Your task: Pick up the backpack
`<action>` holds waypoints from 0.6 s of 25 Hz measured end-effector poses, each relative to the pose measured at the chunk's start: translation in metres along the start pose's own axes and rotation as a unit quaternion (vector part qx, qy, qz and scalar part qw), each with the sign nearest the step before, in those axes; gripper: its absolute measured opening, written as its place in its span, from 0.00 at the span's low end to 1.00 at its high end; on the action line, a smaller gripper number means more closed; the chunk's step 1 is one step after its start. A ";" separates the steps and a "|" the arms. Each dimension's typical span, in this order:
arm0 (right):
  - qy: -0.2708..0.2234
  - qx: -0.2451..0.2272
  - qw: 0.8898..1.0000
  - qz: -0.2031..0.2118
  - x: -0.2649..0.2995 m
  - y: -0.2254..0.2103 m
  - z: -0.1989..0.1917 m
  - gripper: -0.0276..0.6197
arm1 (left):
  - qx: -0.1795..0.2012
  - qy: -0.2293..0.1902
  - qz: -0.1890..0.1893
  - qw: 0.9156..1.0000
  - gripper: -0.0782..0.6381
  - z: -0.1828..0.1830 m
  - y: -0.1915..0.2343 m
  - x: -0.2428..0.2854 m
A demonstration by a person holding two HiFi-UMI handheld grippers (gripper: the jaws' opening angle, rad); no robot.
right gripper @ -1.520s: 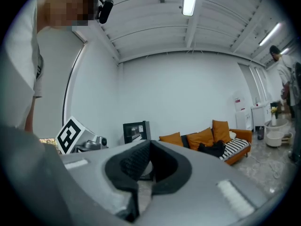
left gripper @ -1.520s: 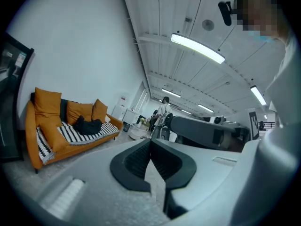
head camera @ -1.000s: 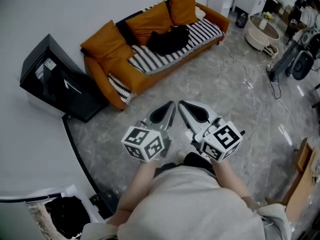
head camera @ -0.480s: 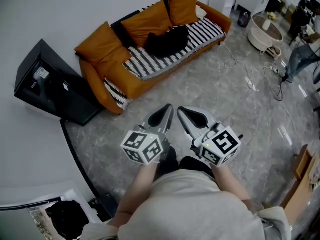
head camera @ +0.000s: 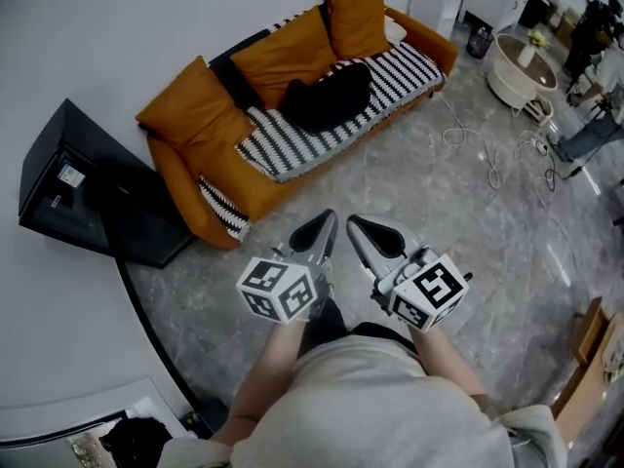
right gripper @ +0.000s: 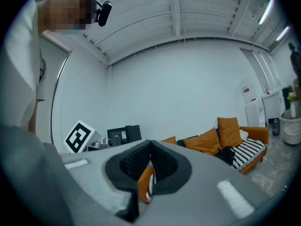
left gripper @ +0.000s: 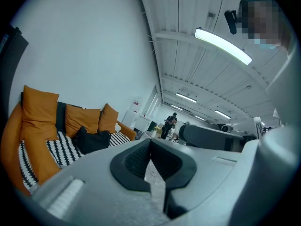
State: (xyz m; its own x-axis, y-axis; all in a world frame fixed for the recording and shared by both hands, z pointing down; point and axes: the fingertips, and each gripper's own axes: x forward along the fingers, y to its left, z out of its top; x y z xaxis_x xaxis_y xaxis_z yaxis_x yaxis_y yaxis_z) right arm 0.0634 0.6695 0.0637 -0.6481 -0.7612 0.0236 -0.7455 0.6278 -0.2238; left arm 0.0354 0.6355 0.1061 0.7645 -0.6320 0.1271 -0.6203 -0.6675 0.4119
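Observation:
The black backpack (head camera: 327, 97) lies on the striped cover of an orange sofa (head camera: 292, 125), far ahead of me. In the left gripper view the backpack (left gripper: 92, 140) shows at the left, and in the right gripper view it (right gripper: 227, 155) shows at the right. Both grippers are held side by side in front of my body, above the floor, well short of the sofa. My left gripper (head camera: 325, 224) is shut with nothing between its jaws. My right gripper (head camera: 357, 227) is shut and empty too.
A black cabinet (head camera: 83, 188) stands against the wall left of the sofa. White cables (head camera: 492, 154) trail on the marble floor at the right. A round white table (head camera: 520, 66) and a person (head camera: 595, 29) are at the far right. A cardboard box (head camera: 597, 339) sits at the right edge.
I have walked forward: the sofa and backpack are nearer and lower in the head view, the cabinet has slid left. Both grippers keep their pose, still shut.

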 end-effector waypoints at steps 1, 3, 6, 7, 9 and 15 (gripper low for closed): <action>0.000 0.005 1.000 -0.004 0.014 -0.010 0.000 0.05 | -0.001 0.001 -0.004 1.000 0.12 0.007 0.011 0.009; -0.001 0.014 1.000 -0.013 0.042 -0.032 0.003 0.05 | 0.004 0.004 -0.013 1.000 0.12 0.025 0.032 0.027; -0.005 0.014 1.000 -0.024 0.081 -0.063 0.017 0.05 | 0.022 0.010 -0.017 1.000 0.12 0.055 0.064 0.053; -0.006 0.012 1.000 -0.027 0.094 -0.072 0.021 0.05 | 0.028 0.011 -0.017 0.999 0.12 0.064 0.076 0.061; -0.007 0.009 0.999 -0.031 0.119 -0.087 0.027 0.05 | 0.035 0.011 -0.017 0.999 0.12 0.079 0.100 0.076; -0.005 -0.001 0.999 -0.034 0.192 -0.126 0.037 0.05 | 0.029 0.004 -0.031 0.999 0.12 0.112 0.155 0.115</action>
State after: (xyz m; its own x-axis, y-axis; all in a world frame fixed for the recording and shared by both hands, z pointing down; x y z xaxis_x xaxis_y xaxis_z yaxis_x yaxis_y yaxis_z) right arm 0.0387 0.4385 0.0601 -0.5941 -0.8039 0.0296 -0.7883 0.5744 -0.2206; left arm 0.0076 0.4152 0.0836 0.8029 -0.5860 0.1097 -0.5808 -0.7273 0.3656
